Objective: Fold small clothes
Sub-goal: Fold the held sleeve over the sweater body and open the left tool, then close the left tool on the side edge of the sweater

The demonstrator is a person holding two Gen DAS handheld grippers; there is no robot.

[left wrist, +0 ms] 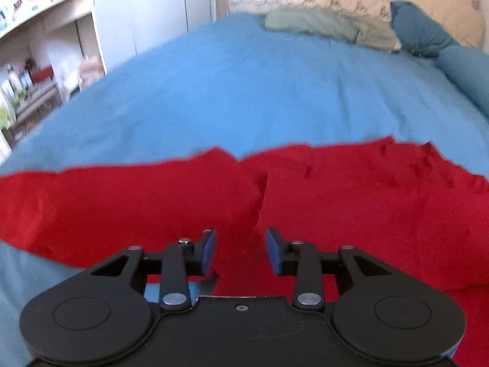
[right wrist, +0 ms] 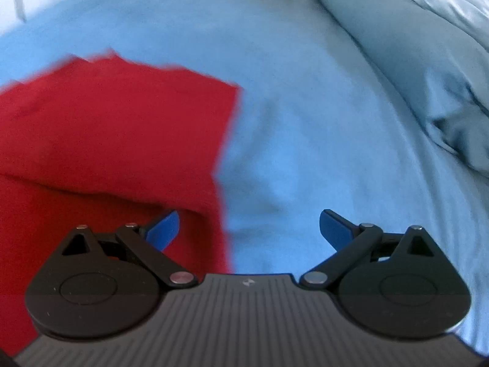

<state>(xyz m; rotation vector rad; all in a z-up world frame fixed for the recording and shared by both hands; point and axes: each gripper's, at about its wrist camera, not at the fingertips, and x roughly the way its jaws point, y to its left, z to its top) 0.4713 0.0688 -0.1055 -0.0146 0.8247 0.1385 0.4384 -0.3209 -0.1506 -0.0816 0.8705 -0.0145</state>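
So: red garment (left wrist: 336, 202) is lying flat on the blue bedspread (left wrist: 229, 91), soft matte knit, folded over itself with a vertical fold edge running toward 12 o'clock from between the left gripper's tips. Left gripper (left wrist: 241, 252) is hovering low over the red fabric, jaws parted by a narrow gap, blue pads (left wrist: 209, 252) facing each other; nothing is showing clamped between them, and I cannot tell if the tips are touching the cloth. Right gripper (right wrist: 249, 229) is sitting spread wide, straddling the garment's right edge (right wrist: 224, 183): one blue pad (right wrist: 163, 229) at 9 o'clock is over red, the other at 3 o'clock is over bare bedspread (right wrist: 305, 122). It's holding nothing. In the right wrist view the garment is showing as a blocky red shape with straight, slightly blurred borders, filling the 9 to 11 o'clock area. Rumpled teal bedding (right wrist: 412, 61) is bunching at 1 to 3 o'clock. Greenish pillow (left wrist: 324, 26) is lying at 12 to 1 o'clock in the left view, white shelving (left wrist: 45, 46) at 10.
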